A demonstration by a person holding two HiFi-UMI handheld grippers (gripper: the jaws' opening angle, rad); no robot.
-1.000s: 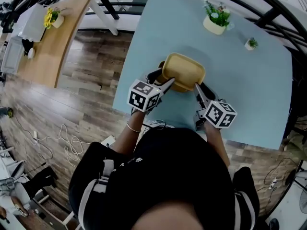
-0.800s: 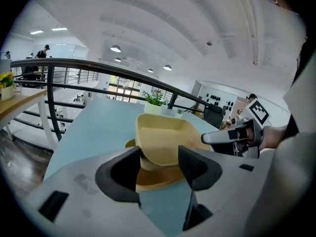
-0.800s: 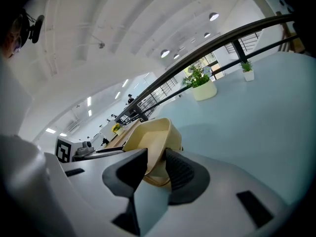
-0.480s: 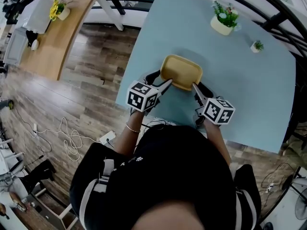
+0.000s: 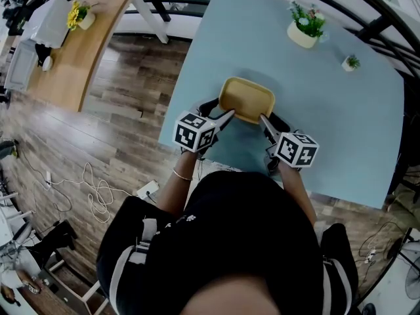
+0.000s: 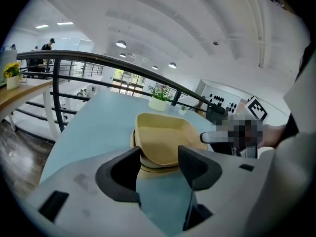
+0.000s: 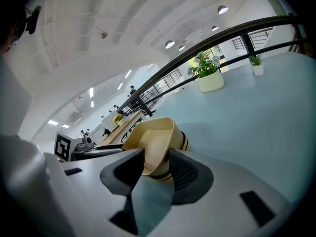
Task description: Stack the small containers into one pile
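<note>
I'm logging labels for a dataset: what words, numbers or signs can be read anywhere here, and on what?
No readable text anywhere.
Left cube and right cube: black-and-white square code patterns only, no letters or numbers.
Yellow containers: plain, no label visible.

I can't read any text, digits or brand names from here. The only markings are black-and-white square codes on the cube of the left gripper and the cube of the right gripper. They are pattern only, no letters.
</note>
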